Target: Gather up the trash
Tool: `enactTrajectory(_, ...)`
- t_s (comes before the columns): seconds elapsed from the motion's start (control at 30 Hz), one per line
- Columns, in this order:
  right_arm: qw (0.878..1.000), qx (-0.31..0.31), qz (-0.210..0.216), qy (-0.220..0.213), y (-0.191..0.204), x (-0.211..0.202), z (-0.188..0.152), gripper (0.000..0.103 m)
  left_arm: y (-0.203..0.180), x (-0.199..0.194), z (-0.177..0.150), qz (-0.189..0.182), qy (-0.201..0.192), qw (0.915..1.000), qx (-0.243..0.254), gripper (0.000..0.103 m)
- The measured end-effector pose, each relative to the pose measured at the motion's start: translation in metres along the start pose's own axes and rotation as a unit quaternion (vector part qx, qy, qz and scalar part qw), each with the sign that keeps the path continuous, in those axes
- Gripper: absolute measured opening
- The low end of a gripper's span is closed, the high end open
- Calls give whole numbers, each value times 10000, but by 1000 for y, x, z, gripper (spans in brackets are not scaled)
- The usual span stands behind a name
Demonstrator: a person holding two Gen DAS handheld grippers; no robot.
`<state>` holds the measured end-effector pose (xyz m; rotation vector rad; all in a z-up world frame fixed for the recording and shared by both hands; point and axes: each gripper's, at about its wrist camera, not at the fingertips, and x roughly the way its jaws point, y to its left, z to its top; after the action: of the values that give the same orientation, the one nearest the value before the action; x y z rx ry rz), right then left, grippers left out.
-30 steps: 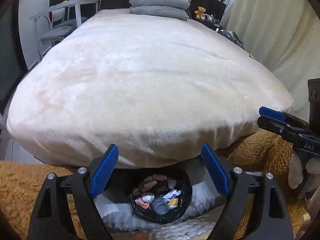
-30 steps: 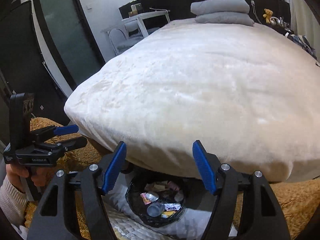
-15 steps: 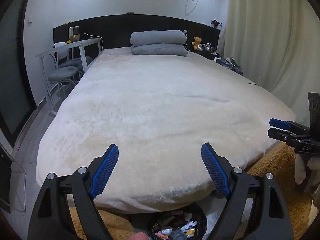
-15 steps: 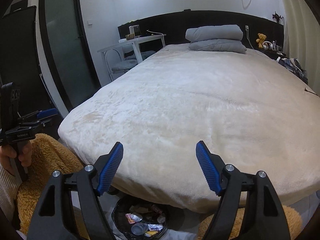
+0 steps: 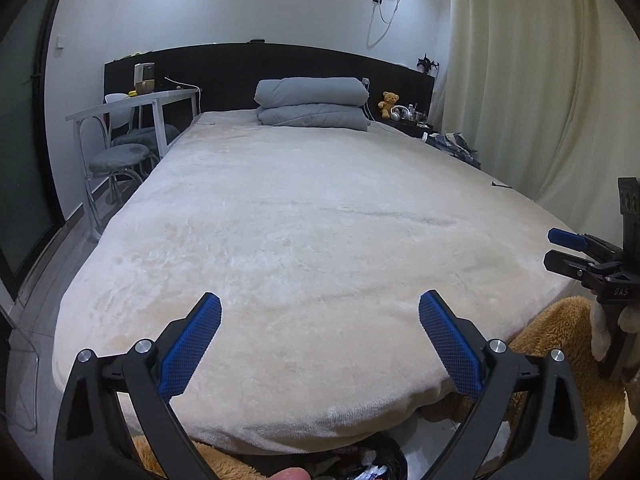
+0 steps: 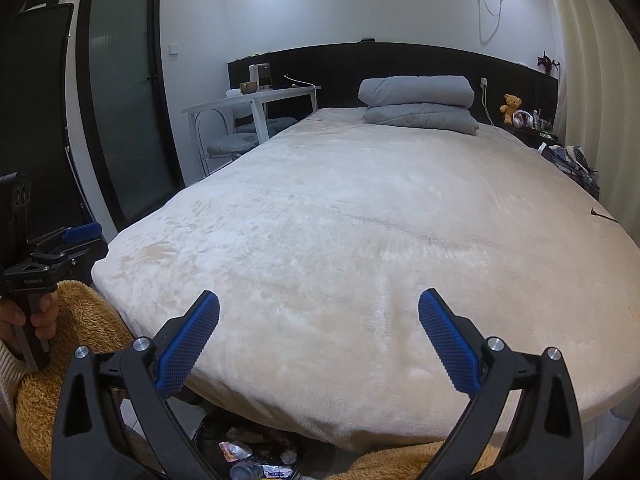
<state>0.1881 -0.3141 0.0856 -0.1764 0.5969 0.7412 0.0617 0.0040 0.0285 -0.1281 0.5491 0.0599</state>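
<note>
A black trash bin [image 6: 248, 456] full of wrappers and a crushed can sits on the floor at the foot of the bed, low in the right wrist view; its rim [image 5: 384, 460] barely shows in the left wrist view. My left gripper [image 5: 320, 312] hovers over the cream blanket, its jaws opening wide with nothing between them. My right gripper [image 6: 319, 310] does the same, jaws opening and empty. Each gripper also appears side-on in the other's view: the right gripper [image 5: 560, 248] and the left gripper [image 6: 86, 240].
A large bed with a cream blanket [image 5: 312, 240] fills both views, folded grey bedding [image 5: 312, 102] at its head. A brown fluffy rug [image 6: 80, 328] lies by the bed's foot. A white desk and chairs [image 5: 132, 128] stand left, curtains [image 5: 540, 100] right, a dark door [image 6: 120, 120] far left.
Both grippers have risen and tilted up, so the bin has slid to the bottom edge and the whole room shows. Both pairs of jaws stand wider apart than before.
</note>
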Motion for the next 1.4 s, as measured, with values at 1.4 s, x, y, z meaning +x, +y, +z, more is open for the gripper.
enactTrajectory(1.4,9994,-164,-279,-130,14,22,-13,99,-17,8,-3,-182,2,9997,177,97)
